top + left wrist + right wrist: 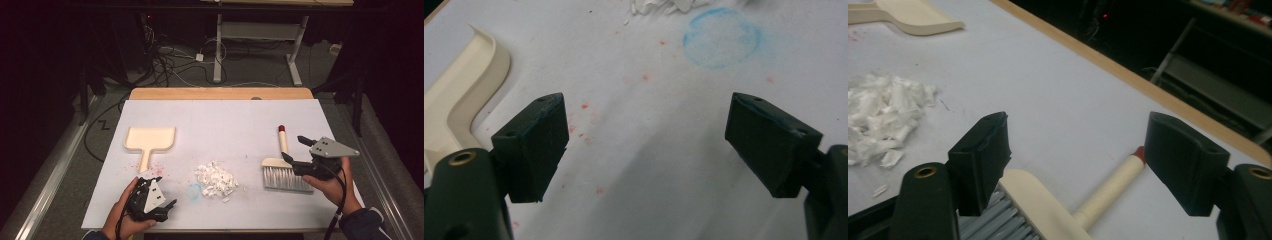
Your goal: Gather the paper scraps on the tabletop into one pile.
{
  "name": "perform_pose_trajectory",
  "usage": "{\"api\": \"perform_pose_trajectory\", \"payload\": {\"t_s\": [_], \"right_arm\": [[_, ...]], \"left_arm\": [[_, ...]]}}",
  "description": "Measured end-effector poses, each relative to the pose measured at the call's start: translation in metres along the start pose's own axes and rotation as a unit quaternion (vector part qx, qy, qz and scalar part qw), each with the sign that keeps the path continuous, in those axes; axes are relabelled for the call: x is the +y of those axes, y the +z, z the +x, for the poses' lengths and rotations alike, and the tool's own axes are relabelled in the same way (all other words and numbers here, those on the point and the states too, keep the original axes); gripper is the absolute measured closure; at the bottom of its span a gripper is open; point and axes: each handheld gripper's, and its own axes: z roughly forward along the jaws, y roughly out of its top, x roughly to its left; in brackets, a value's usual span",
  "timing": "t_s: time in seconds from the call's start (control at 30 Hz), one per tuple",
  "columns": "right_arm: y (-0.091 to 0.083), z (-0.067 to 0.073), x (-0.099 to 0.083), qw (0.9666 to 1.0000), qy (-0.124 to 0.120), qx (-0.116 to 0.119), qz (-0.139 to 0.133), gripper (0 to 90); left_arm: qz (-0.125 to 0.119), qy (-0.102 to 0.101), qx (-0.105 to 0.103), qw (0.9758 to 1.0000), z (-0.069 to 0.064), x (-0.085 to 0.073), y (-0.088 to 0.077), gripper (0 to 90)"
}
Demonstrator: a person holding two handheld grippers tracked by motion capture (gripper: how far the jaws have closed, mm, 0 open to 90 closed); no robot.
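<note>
Both grippers sit at the near edge of the counter [220, 112], jaws spread wide and holding nothing. Judging by the layout, a sweep-up is being set up: the left gripper [150, 200] rests just below the cream dustpan [149, 140], whose handle points toward it, while the right gripper [312, 155] hovers over the brush [285, 172], its jaws straddling the red-tipped handle without touching it. Between them lies the pile of white paper scraps [216, 180], beside a faint blue ring [723, 37] and red specks.

One dustpan [150, 138], one brush [285, 170], one pile of paper scraps [216, 179] (white).
</note>
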Motion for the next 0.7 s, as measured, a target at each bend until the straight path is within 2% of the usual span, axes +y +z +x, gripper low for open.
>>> {"api": "perform_pose_trajectory", "payload": {"t_s": [0.07, 0.17, 0.23, 0.33, 0.47, 0.6, 0.7], "right_arm": [[-0.005, 0.005, -0.005, 0.9999, 0.003, -0.006, -0.015, 25.5], [-0.01, 0.011, -0.014, 0.9996, -0.002, -0.021, -0.02, 24.6], [-0.015, 0.015, -0.021, 0.9992, 0.005, -0.018, -0.036, 24.5], [-0.02, 0.02, -0.031, 0.9989, 0.003, -0.021, -0.043, 22.2], [-0.024, 0.026, -0.045, 0.9988, 0.018, -0.027, -0.036, 20.6], [-0.025, 0.035, -0.056, 0.9992, -0.006, -0.036, -0.016, 18.2], [-0.026, 0.039, -0.055, 0.9989, -0.009, -0.042, -0.018, 17.4]], "left_arm": [[-0.004, -0.005, -0.001, 1.0, 0.002, 0.0, 0.0, 16.8], [-0.007, -0.014, 0.002, 0.9999, 0.004, 0.0, 0.001, 16.8], [-0.012, -0.02, 0.004, 0.9997, 0.005, 0.0, 0.001, 16.8], [-0.021, -0.032, 0.009, 0.9992, 0.007, 0.0, 0.0, 16.8], [-0.029, -0.044, 0.016, 0.9985, 0.009, -0.003, -0.003, 16.8], [-0.039, -0.047, 0.027, 0.9978, 0.009, -0.004, -0.007, 16.8], [-0.04, -0.048, 0.027, 0.9976, 0.009, -0.005, -0.009, 16.8]]}}
